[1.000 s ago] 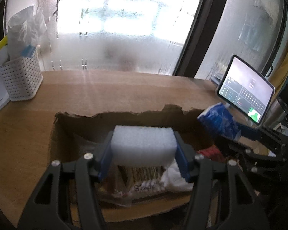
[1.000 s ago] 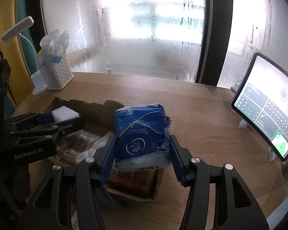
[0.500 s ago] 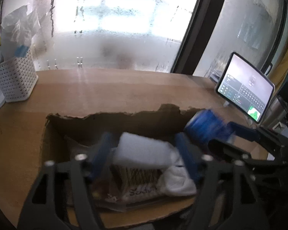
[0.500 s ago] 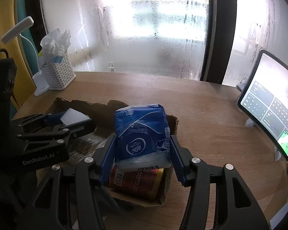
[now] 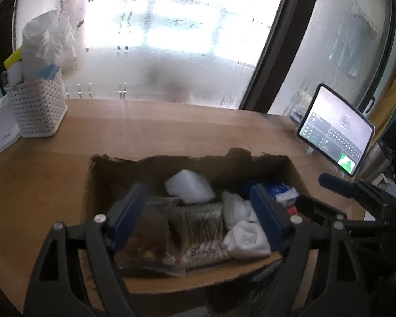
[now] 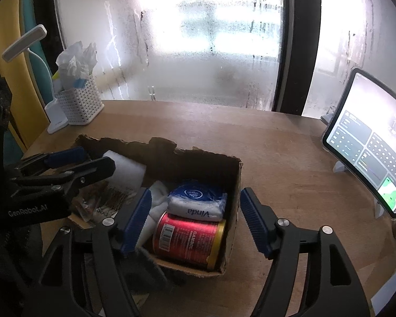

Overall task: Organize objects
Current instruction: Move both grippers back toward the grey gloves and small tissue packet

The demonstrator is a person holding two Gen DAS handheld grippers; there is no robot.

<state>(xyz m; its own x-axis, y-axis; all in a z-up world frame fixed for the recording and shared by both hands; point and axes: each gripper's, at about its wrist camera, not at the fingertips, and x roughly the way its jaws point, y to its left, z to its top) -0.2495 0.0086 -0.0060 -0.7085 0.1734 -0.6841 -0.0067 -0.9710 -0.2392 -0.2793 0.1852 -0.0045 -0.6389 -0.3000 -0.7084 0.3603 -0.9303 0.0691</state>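
While the right gripper (image 6: 194,220) opens empty over the box (image 6: 235,185), a "Vinda" tissue pack (image 6: 198,202) rests on a red can (image 6: 187,240); the left gripper (image 5: 198,219), marked "GenRobot.AI", gapes wide and empty.

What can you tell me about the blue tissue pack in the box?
The tissue pack is a soft plastic-wrapped packet, blue on top with a round logo and white along its side, where "Vinda" reads upside down. It lies flat inside the box, on top of a red can, with a white cloth at its left. No gripper holds it: the right gripper stands above with its jaws opening, clear of the pack.
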